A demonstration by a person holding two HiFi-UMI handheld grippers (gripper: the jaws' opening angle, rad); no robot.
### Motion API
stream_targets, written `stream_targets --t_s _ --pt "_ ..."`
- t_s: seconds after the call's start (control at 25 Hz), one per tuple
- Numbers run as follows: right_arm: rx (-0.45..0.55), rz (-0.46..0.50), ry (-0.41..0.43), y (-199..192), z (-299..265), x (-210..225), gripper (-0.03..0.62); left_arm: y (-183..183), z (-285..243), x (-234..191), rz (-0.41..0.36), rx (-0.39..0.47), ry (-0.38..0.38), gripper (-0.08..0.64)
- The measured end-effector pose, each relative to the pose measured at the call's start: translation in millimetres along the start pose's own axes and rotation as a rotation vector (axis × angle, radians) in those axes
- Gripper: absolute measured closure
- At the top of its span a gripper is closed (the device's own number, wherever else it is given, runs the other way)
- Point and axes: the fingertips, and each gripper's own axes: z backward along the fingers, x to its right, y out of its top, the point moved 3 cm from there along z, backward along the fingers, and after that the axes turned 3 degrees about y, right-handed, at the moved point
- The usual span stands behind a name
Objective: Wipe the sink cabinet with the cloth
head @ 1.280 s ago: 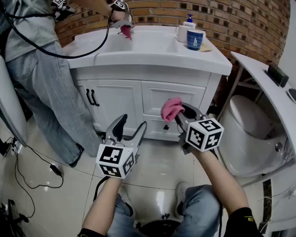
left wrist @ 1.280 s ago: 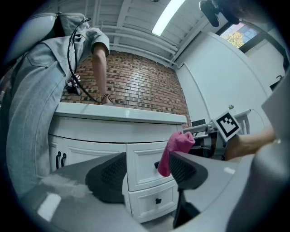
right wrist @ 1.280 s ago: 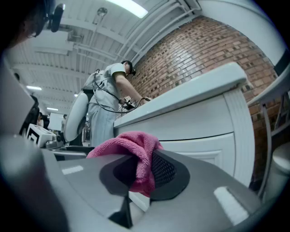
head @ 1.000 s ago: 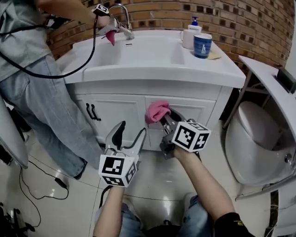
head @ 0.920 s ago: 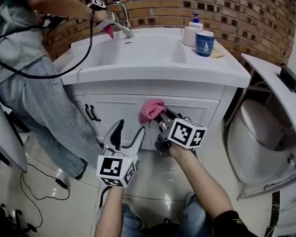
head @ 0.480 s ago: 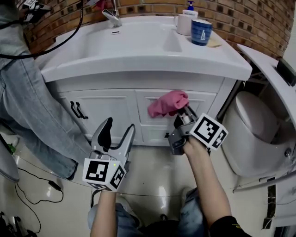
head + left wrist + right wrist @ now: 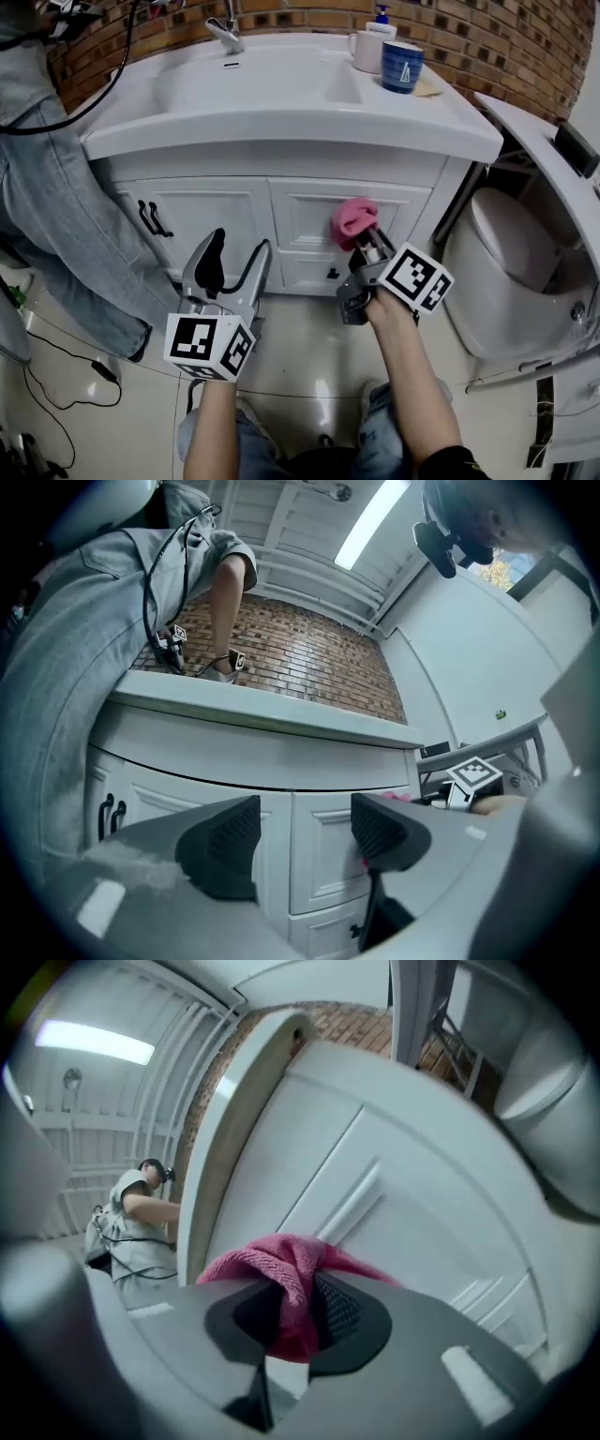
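The white sink cabinet (image 7: 216,211) stands in front of me under a white basin top. My right gripper (image 7: 361,236) is shut on a pink cloth (image 7: 351,217), which is pressed against the upper right drawer front (image 7: 394,208). The right gripper view shows the pink cloth (image 7: 291,1279) bunched between the jaws, against the white panel (image 7: 375,1204). My left gripper (image 7: 232,262) hangs open below the left doors, apart from them, with nothing in it. In the left gripper view the left gripper (image 7: 305,841) faces the cabinet (image 7: 225,761) and its fingers are apart.
Another person in jeans (image 7: 56,216) stands at the cabinet's left, working at the tap (image 7: 225,36). A blue cup (image 7: 401,66) and a soap bottle (image 7: 375,28) sit on the top. A white toilet (image 7: 511,272) is at the right. Black door handles (image 7: 150,218) are at the left.
The right gripper swept the pink cloth left across the drawer front, then back to the right and slightly lower. The left gripper stayed open and low.
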Motion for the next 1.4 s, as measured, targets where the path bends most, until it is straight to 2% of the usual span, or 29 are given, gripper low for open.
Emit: stream_targets --t_s 0.08,0.16,0.28,0.36,0.44,0.52,0.6,0.72,0.84,0.96,1.04,1.12,1.32,1.4 --pt "-0.071 -0.022 0.104 -34 -27 -24 0.540 2 4 -10 -0.013 0.004 0.047 0.259" --pt "-0.112 -0.075 0.166 -61 -51 -38 0.540 3 8 -19 -0.042 -0.002 0.086 0.262" --pt "-0.142 -0.194 0.232 -97 -79 -54 0.540 -6 12 -29 -0.115 -0.048 0.115 0.262" --pt "-0.144 -0.252 0.227 -110 -87 -57 0.541 -11 12 -31 -0.127 -0.072 0.107 0.262" --pt "-0.116 -0.219 0.161 -98 -82 -47 0.541 -15 9 -25 -0.103 -0.082 0.077 0.262" --pt "-0.059 -0.124 0.071 -66 -63 -28 0.540 -18 4 -16 -0.091 -0.087 0.042 0.261" --pt "-0.001 -0.079 -0.025 -31 -35 -4 0.540 -18 1 -7 -0.089 -0.085 0.014 0.261" --pt "0.069 -0.069 -0.151 14 13 34 0.540 -13 -5 5 -0.076 -0.065 -0.013 0.261" --pt "0.188 -0.063 -0.268 54 54 68 0.540 -6 -9 18 -0.047 -0.036 -0.030 0.261" --pt "0.241 -0.054 -0.318 71 71 86 0.540 -6 -14 32 -0.033 -0.026 -0.045 0.261" --pt "0.219 -0.062 -0.291 64 65 83 0.540 -8 -17 35 -0.025 -0.028 -0.046 0.261" --pt "0.142 -0.058 -0.222 44 45 67 0.540 -8 -18 30 -0.017 -0.025 -0.031 0.261" --pt "-0.201 0.040 0.016 -61 -16 -9 0.540 -3 -11 -5 0.013 -0.005 0.063 0.261" --pt "-0.298 0.044 0.104 -101 -36 -33 0.540 -1 -6 -16 0.023 0.000 0.087 0.261"
